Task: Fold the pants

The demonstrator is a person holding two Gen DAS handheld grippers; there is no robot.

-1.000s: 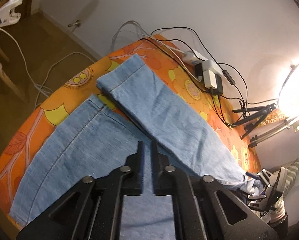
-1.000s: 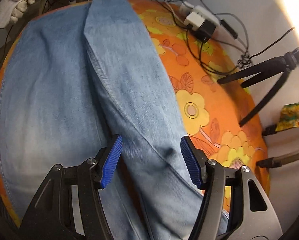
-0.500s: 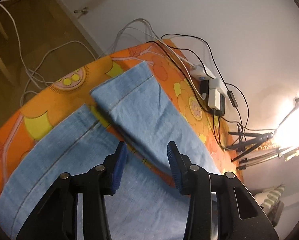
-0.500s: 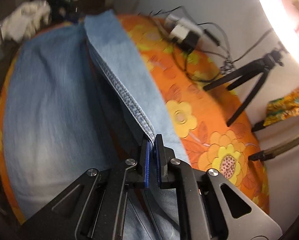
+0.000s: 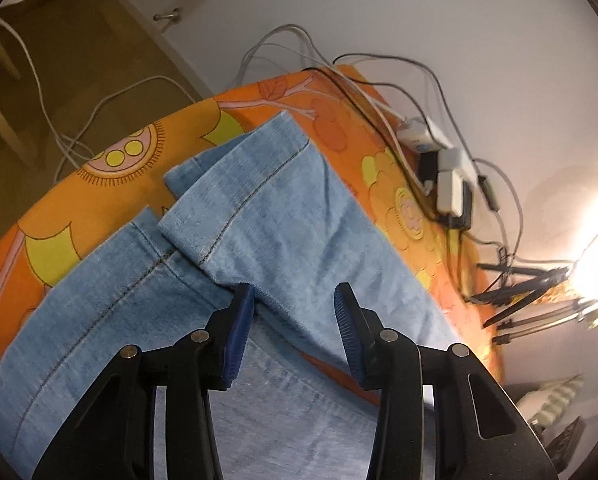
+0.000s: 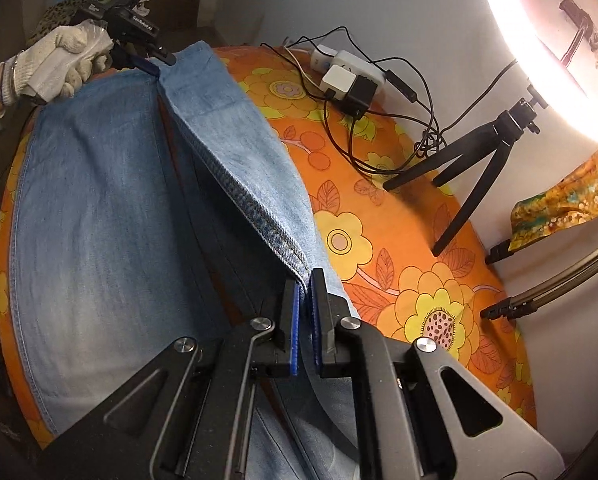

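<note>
Folding has barely begun: the right hand-held gripper [image 6: 303, 312] clenches 1 lifted leg's seam of the pants [image 6: 99, 208], the left hand-held gripper [image 5: 295, 322] gapes unclenched beside its hem, legs not yet stacked.

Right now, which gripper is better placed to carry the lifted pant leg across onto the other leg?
Right. The right gripper is shut on the pant leg's seam edge, holding it raised. The left gripper is open at the hem.

A round table [image 6: 383, 216] is covered by an orange floral cloth; light-blue denim pants [image 6: 91, 216], white and black chargers [image 6: 349, 80] and a black tripod [image 6: 475, 168] are carried on it.
</note>
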